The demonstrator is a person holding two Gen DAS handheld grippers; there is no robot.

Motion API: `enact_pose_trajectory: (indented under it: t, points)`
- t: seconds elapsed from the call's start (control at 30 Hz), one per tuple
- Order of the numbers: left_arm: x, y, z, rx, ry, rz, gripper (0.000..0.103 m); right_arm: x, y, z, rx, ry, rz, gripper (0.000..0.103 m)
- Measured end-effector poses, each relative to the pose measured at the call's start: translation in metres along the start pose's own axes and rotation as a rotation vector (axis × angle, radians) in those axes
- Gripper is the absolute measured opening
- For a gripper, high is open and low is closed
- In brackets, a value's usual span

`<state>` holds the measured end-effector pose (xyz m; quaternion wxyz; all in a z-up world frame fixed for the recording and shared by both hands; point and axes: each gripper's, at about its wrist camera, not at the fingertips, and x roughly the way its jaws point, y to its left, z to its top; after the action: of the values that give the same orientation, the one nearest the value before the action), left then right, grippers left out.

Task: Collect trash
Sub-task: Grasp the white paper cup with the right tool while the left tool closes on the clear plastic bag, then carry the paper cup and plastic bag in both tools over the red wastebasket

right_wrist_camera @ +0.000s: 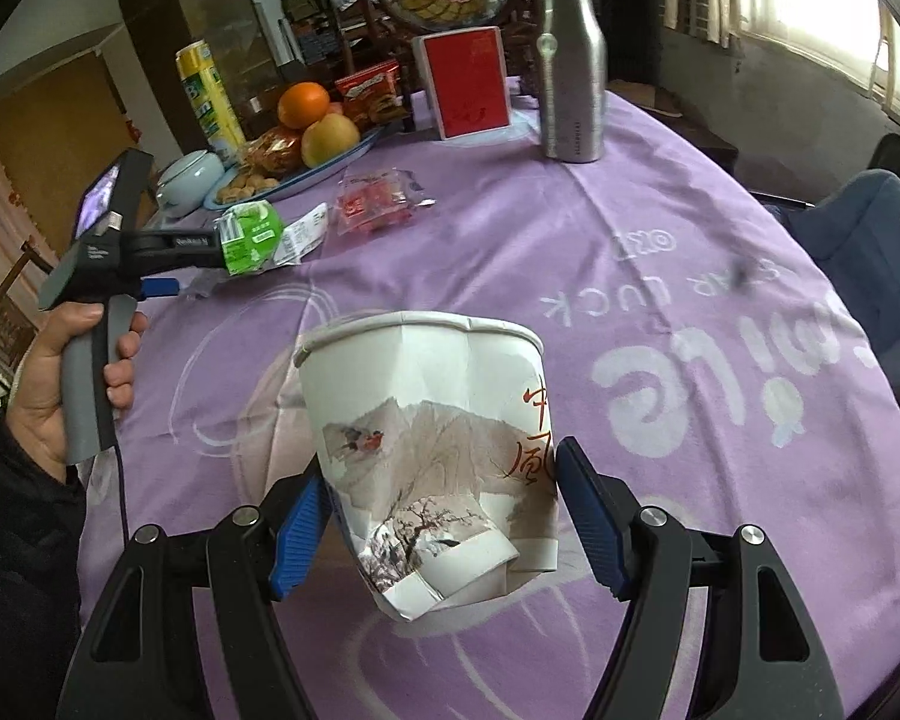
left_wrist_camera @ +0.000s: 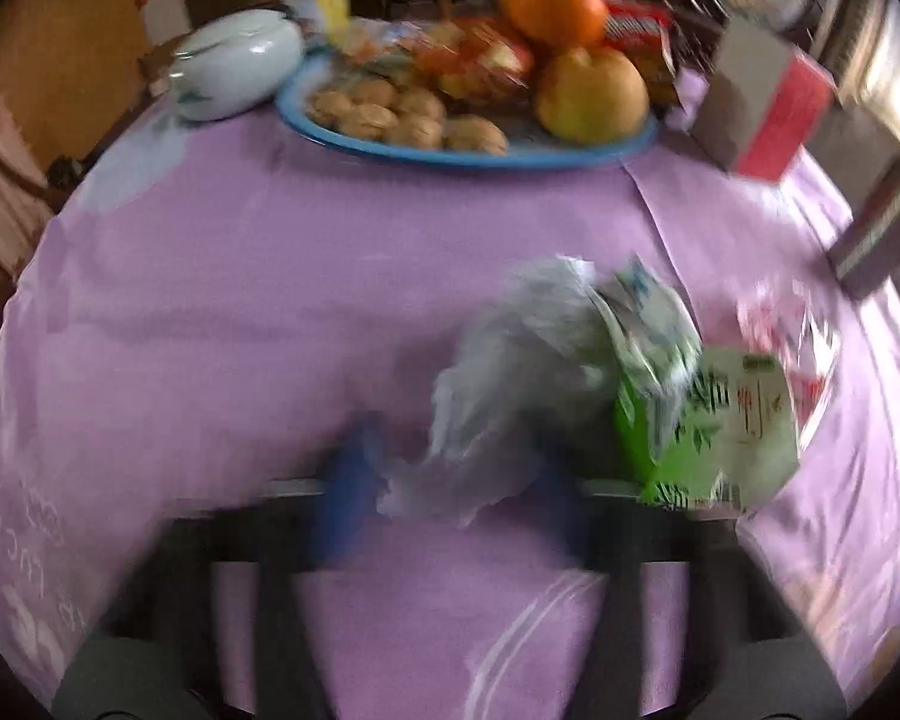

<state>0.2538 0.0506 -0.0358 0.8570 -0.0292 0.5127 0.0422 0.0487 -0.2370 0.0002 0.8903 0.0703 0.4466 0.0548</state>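
We are holding a crumpled paper cup (right_wrist_camera: 432, 450) in our right gripper (right_wrist_camera: 444, 522), its blue fingers (right_wrist_camera: 299, 531) pressing in on the lower wall from both sides. The cup is standing mouth up above the purple tablecloth (right_wrist_camera: 660, 252), and we judge that we are keeping it upright so that it can serve as a bin for the smaller scraps.

Our left gripper (left_wrist_camera: 450, 480) is out over the table, and the view from it is badly blurred. A grey crumpled bag (left_wrist_camera: 510, 384) is sitting between its blue fingers (left_wrist_camera: 348, 492), and the fingers seem to be closing on the bag's near end, but we cannot tell for certain whether they are pinching it or only bracketing it. From the right wrist view the left hand (right_wrist_camera: 54, 396) is gripping the handle, and the tool's tip is hidden among the litter.

The remaining trash is lying together near that tip: a green carton (right_wrist_camera: 251, 237), a printed wrapper (right_wrist_camera: 306, 234) just beside it, and a clear red-printed packet (right_wrist_camera: 378, 201) a little farther along the cloth. We judge this cluster to be what is left to gather.

Things that are not trash are staying at the far side: a blue plate (left_wrist_camera: 390, 150) of walnuts and fruit, a pale lidded bowl (left_wrist_camera: 234, 63), a red box (right_wrist_camera: 465, 81), and a steel bottle (right_wrist_camera: 570, 66). We are working well apart from them, which should be keeping them from being knocked.
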Motion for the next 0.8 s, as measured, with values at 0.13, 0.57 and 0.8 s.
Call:
enact_pose_trajectory:
  t: [0.13,0.57,0.8]
  points:
    - [-0.010,-0.002,-0.011,-0.011,-0.013,0.044,0.011,-0.012,-0.008,-0.006,0.012,-0.016,-0.018,0.072]
    - [-0.153,0.004,-0.068,-0.053,-0.231,-0.201,0.010,-0.039,-0.006,-0.034,0.028,-0.057,-0.030,0.071]
    - [-0.178,-0.067,-0.111,0.158,-0.212,-0.374,0.010,-0.056,-0.028,-0.058,0.073,-0.064,-0.092,0.071]
